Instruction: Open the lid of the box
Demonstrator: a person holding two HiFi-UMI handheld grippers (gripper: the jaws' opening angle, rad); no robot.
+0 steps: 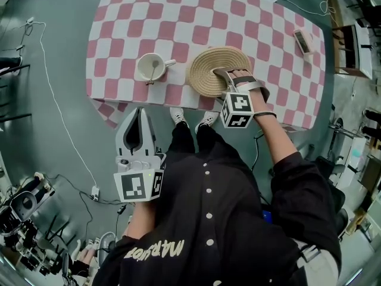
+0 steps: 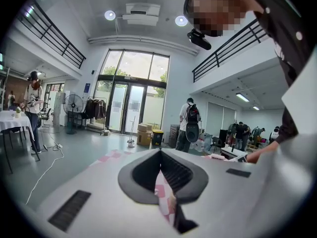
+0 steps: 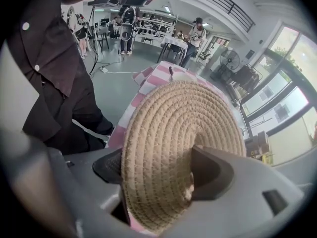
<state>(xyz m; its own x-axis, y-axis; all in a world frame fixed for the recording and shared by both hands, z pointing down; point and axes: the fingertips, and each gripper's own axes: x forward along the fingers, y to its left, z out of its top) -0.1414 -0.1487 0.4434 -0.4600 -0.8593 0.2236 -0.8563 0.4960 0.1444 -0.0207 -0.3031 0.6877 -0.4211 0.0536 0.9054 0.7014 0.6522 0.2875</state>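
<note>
Lid: round, coiled of pale straw-like rope in concentric rings, dished toward its middle. It sits over the near edge of the table, right of centre, and is tilted, with one side raised. The box beneath it cannot be made out apart from the lid.

Right gripper: grey moulded body with a marker cube. It points steeply down, and its dark ribbed jaws are clenched on the lid's near rim, one pad on each face of the weave.

Left gripper: same make, held level off the near-left side of the table. Its jaws are closed tip to tip with nothing between them.

Table covering: cloth in pink and white checks, hanging over the near edge.

White cup: round and glossy, with a small handle, standing left of the lid and apart from it.

Slim rectangular device: lies flat at the far right.
</note>
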